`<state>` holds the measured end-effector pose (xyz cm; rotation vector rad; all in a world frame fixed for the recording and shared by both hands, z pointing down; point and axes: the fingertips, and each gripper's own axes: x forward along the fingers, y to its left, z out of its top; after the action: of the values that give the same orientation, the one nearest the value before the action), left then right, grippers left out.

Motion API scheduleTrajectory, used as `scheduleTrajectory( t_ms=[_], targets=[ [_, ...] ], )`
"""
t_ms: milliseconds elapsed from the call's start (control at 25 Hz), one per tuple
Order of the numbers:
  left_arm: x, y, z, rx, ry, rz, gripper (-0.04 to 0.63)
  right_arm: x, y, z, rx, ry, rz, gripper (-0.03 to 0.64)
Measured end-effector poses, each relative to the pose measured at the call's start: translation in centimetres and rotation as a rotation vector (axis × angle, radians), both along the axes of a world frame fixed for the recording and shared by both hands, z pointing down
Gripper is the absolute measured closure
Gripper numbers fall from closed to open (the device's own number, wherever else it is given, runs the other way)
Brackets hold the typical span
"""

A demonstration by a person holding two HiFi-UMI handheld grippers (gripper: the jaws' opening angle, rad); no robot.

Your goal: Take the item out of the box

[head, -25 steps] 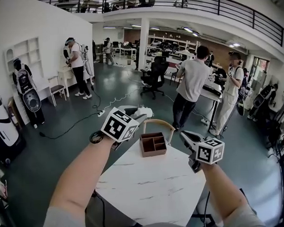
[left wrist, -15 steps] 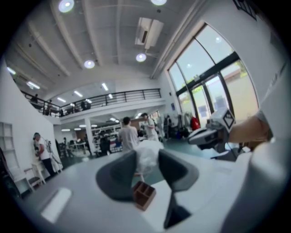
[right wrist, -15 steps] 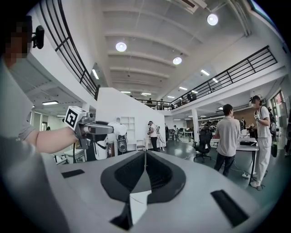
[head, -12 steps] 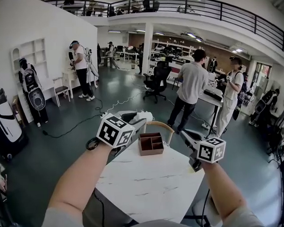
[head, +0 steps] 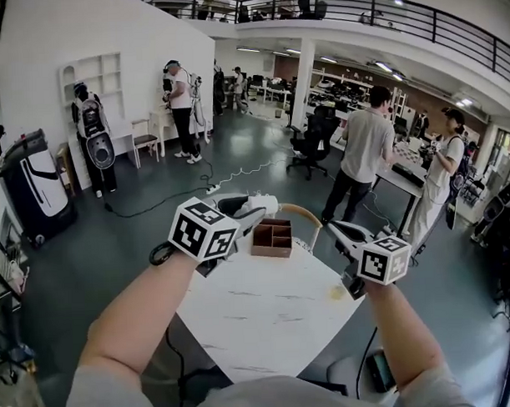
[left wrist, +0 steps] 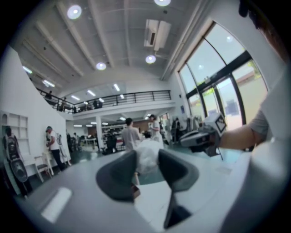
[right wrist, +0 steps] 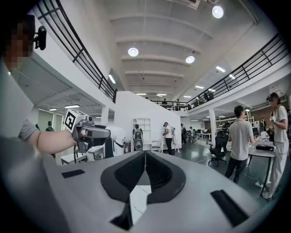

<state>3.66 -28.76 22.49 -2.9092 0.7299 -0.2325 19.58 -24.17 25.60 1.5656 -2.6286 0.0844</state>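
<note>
Left gripper view has it plainly: the left claw [left wrist: 146, 158] is part-way open and clamped on the item [left wrist: 148, 155], a crumpled white wad wedged between both pads. Up in the head view, that item [head: 262, 205] is out of the box [head: 273, 238], held in the air just beside its left edge, over the table [head: 267, 319]. Right claw [right wrist: 145, 157] hangs off to the side, pads pinched together, nothing in them.
</note>
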Motion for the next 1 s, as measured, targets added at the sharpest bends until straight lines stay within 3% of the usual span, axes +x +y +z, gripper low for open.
scheduleTrajectory(
  t_ms=[520,1000],
  targets=[
    [2.5,12.4,2.2,-0.036,0.042,-0.111,0.431,1.8,7.8,1.7,-0.031,0.000,-0.188,0.607],
    [-2.4,16.7,9.1,-0.145,0.112,-0.086,0.431,-4.4,10.7,6.3,-0.079,-0.003,-0.229,0.609]
  ],
)
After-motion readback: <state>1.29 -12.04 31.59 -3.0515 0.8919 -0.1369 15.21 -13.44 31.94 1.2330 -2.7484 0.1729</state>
